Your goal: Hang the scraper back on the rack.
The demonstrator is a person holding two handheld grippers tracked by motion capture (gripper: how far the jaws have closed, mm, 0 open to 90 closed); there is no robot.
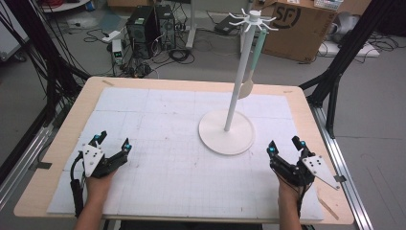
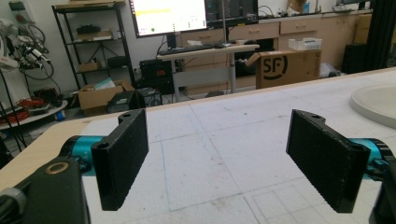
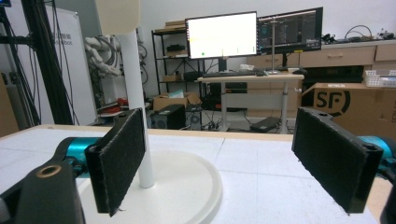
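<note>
A white utensil stand (image 1: 234, 91) rises from a round base (image 1: 218, 139) on the right half of the gridded white mat (image 1: 163, 120). From one of its top hooks (image 1: 252, 20) hangs a spatula (image 1: 246, 87) with a pale green handle and a beige head. My left gripper (image 1: 113, 140) rests low over the mat's front left, jaws open and nothing between them (image 2: 229, 158). My right gripper (image 1: 284, 144) sits just right of the base near the front, also open and empty (image 3: 233, 158). In the right gripper view, the stand's pole (image 3: 135, 93) and base (image 3: 187, 186) lie close ahead.
The mat covers a wooden table (image 1: 62, 143) framed by black posts on both sides. On the floor beyond the far edge are computer towers (image 1: 148, 24), tangled cables and a cardboard box (image 1: 297, 28). Bare mat lies between the two grippers.
</note>
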